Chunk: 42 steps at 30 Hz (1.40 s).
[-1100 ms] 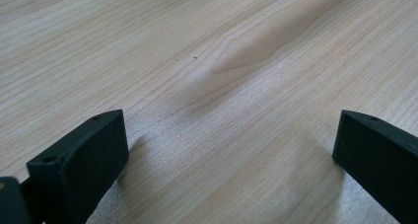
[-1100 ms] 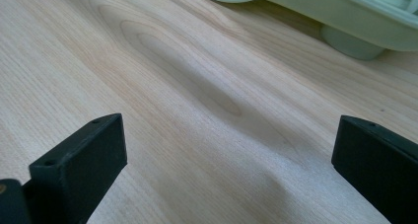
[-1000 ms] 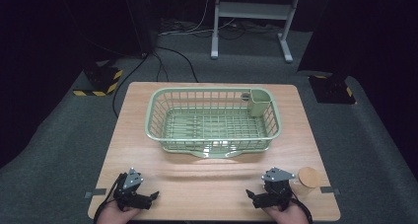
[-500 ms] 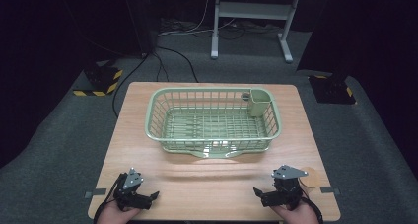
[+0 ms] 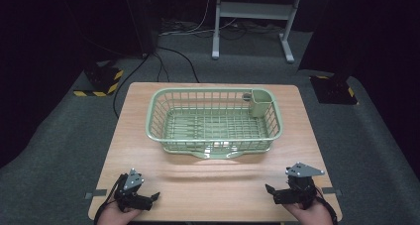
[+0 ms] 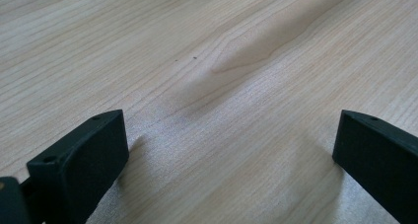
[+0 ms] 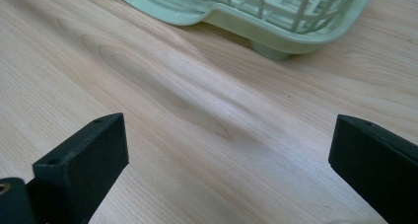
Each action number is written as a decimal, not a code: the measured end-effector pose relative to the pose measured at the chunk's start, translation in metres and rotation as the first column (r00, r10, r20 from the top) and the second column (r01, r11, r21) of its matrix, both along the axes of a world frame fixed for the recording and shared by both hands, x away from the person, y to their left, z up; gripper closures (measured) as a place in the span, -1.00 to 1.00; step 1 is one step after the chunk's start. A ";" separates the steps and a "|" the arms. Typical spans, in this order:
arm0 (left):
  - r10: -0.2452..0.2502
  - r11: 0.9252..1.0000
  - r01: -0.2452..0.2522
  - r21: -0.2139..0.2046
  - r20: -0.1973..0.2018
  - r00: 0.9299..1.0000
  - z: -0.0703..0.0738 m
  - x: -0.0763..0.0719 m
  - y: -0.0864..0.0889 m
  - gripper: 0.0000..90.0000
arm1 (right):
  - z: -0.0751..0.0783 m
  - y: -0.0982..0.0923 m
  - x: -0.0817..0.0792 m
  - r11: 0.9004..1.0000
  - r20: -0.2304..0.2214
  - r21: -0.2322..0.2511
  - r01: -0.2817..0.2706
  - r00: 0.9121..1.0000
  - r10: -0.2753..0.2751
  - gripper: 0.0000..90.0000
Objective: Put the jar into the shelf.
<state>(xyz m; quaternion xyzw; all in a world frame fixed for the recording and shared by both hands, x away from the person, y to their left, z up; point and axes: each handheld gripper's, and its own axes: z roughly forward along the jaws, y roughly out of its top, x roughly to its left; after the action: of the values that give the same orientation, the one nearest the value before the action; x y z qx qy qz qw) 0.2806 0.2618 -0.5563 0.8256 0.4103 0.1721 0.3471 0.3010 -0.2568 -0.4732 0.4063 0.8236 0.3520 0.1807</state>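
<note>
While both grippers are resting wide open, the right gripper [image 5: 282, 193] is sitting nearer the green basket [image 5: 214, 121] ahead than the left gripper [image 5: 144, 197]

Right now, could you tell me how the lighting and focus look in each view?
High view: table lit, surroundings dark, basket slightly soft. Left gripper view: wood grain sharp, near jaws blurred, shadows beneath. Right gripper view: basket edge fairly clear.

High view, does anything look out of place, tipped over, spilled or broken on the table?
Nothing stands out. The pale green plastic dish basket sits level and upright on the light wooden table, its corner cup upright.
</note>
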 end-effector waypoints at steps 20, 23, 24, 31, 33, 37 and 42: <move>0.001 1.000 -0.001 0.000 0.000 1.000 0.000 0.000 0.000 -0.99 | 0.018 -0.034 -0.002 0.998 0.029 -0.006 0.064 0.998 -0.064 -0.96; -0.001 1.000 0.001 0.003 0.000 1.000 0.000 0.000 0.000 -0.99 | 0.020 -0.040 -0.003 0.997 0.029 -0.017 0.078 0.997 -0.078 -0.96; -0.001 1.000 0.001 0.003 0.000 1.000 0.000 0.000 0.000 -0.99 | 0.020 -0.040 -0.003 0.997 0.029 -0.017 0.078 0.997 -0.078 -0.96; -0.001 1.000 0.001 0.004 0.001 1.000 0.000 0.000 0.000 -0.99 | 0.021 -0.054 -0.005 0.993 0.030 -0.026 0.118 0.993 -0.117 -0.96; -0.001 1.000 0.001 0.004 0.001 1.000 0.000 0.000 0.000 -0.99 | 0.021 -0.058 -0.006 0.991 0.033 -0.027 0.129 0.991 -0.128 -0.96; -0.002 1.000 0.002 0.004 0.000 1.000 0.000 0.000 0.000 -0.99 | 0.019 -0.064 -0.007 0.989 0.037 -0.025 0.147 0.989 -0.146 -0.96; -0.001 1.000 0.001 0.004 0.001 1.000 0.000 0.000 0.000 -0.99 | 0.017 -0.069 -0.008 0.986 0.036 -0.029 0.166 0.986 -0.165 -0.96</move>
<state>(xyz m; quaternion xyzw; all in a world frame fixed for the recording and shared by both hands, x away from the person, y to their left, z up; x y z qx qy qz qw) 0.2805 0.2616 -0.5563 0.8265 0.4093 0.1731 0.3456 0.2934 -0.3254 -0.4559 0.4643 0.7894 0.3295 0.2295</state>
